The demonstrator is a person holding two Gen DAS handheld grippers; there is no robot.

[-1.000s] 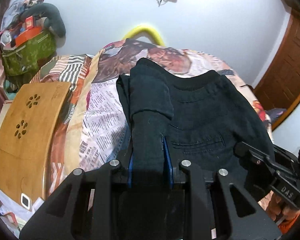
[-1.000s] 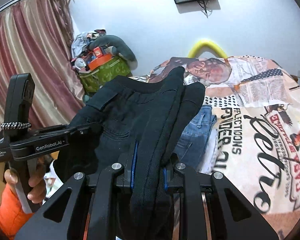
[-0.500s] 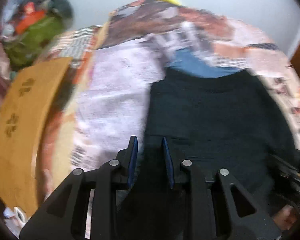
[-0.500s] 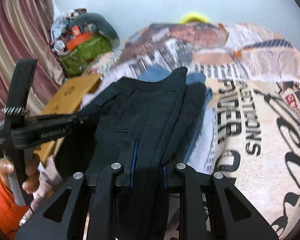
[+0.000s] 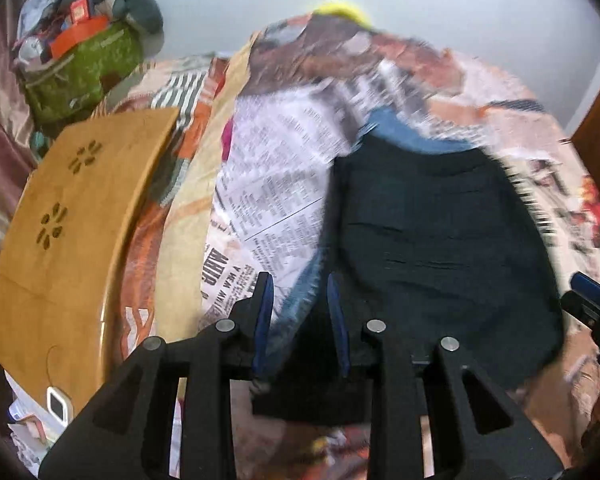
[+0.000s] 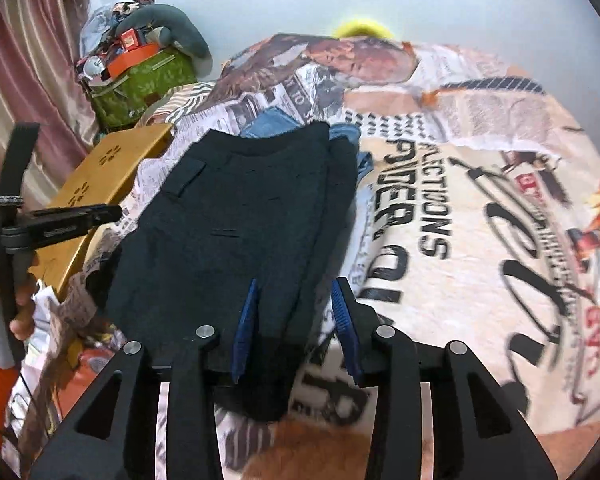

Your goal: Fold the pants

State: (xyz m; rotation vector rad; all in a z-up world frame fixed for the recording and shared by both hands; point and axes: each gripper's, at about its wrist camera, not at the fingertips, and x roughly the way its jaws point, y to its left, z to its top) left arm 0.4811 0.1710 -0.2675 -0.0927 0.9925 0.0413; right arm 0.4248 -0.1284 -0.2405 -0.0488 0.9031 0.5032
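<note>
A: Where do the black pants (image 6: pixel 236 232) sit?

B: Folded flat on the bed (image 6: pixel 480 240), atop blue jeans (image 6: pixel 276 120) whose edge peeks out at twelve o'clock. A wooden tray (image 5: pixel 72 240) lies at nine o'clock.

A: And the claws?

B: The right claw (image 6: pixel 296 320) is opening; the pants' near edge lies between its blue pads, which no longer press it. The left claw (image 5: pixel 300 316) stands slightly parted over the near left corner, cloth between its pads; whether they pinch it I cannot tell through the blur.

A: Which step is this?

B: Seemingly the laying down of a finished fold. Next, likely, both claws must let go fully and draw back toward six o'clock without dragging the cloth.
</note>
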